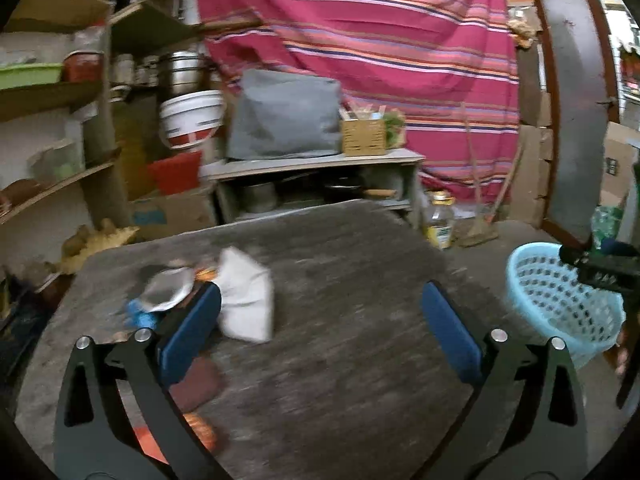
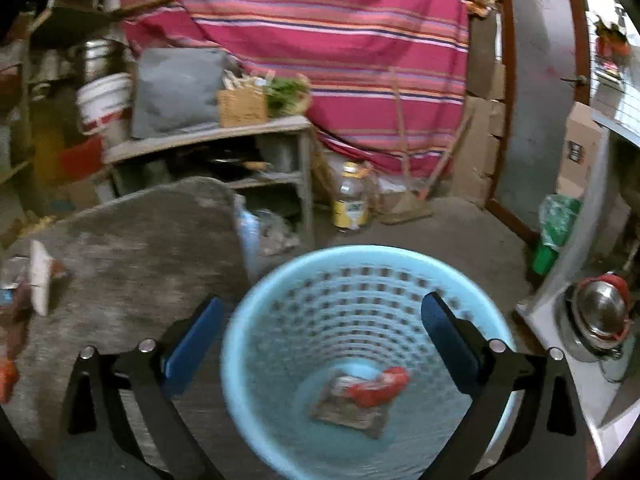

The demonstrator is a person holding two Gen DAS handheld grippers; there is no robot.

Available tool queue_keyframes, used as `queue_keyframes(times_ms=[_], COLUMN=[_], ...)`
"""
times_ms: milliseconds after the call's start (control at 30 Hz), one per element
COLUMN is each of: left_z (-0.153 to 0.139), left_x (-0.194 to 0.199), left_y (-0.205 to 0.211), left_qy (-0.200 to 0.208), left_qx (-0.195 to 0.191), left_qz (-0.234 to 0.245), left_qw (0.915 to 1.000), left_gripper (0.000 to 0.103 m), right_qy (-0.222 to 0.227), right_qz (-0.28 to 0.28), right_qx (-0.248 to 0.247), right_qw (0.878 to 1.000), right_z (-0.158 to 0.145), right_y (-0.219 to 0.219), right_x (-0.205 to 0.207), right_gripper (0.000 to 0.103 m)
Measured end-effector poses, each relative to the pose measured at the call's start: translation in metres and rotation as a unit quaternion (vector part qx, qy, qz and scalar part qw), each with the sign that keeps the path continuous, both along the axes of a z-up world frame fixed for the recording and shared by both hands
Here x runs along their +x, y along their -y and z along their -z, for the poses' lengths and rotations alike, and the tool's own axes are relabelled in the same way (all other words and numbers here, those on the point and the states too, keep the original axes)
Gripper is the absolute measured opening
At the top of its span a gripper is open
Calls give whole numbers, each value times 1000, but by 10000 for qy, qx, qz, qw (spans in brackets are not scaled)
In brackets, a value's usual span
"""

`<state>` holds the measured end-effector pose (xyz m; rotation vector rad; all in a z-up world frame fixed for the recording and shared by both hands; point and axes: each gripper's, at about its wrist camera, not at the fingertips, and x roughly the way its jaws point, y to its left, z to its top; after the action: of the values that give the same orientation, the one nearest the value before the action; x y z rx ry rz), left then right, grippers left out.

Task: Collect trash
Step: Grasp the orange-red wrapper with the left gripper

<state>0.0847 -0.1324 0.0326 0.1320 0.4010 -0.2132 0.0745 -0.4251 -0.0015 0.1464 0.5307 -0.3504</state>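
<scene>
My left gripper point(image 1: 320, 328) is open and empty above the dark wooden table point(image 1: 340, 360). Trash lies at the table's left: a white crumpled paper point(image 1: 246, 300), a silver wrapper point(image 1: 168, 288), a blue scrap point(image 1: 140, 316), a brown piece point(image 1: 198, 382) and an orange wrapper point(image 1: 200, 426). A light blue perforated basket point(image 1: 560, 300) stands to the right of the table. My right gripper point(image 2: 320, 336) is open and empty over the basket point(image 2: 260, 332). A red and grey wrapper point(image 2: 360, 396) lies on the basket's bottom. The white paper also shows in the right wrist view point(image 2: 40, 276).
Shelves with pots and a white bucket point(image 1: 192, 120) stand at the left. A low shelf point(image 1: 320, 160) with a grey cushion stands behind the table, before a striped curtain. An oil bottle point(image 2: 352, 196) and a broom are on the floor. A steel pot point(image 2: 600, 312) sits at the right.
</scene>
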Motion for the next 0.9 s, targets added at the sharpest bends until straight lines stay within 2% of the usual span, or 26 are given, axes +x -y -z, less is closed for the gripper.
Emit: queue_keyframes(times_ms=[267, 467, 600, 900], left_z=[21, 35, 50, 84], left_x=[-13, -20, -23, -22], left_y=[-71, -108, -128, -125], left_qy=[-229, -332, -625, -929], left_qx=[-42, -58, -349, -151], left_qz=[-419, -733, -817, -867], left_qw=[9989, 9967, 9941, 9918], left_gripper=[97, 97, 97, 97], right_qy=[183, -53, -39, -153], right_qz=[-579, -856, -971, -909], right_qx=[1, 81, 236, 55], right_qw=[9982, 9963, 9950, 9957], right_z=[0, 13, 17, 23], right_y=[-82, -114, -125, -137], right_x=[-7, -3, -2, 5], right_gripper=[99, 99, 99, 99])
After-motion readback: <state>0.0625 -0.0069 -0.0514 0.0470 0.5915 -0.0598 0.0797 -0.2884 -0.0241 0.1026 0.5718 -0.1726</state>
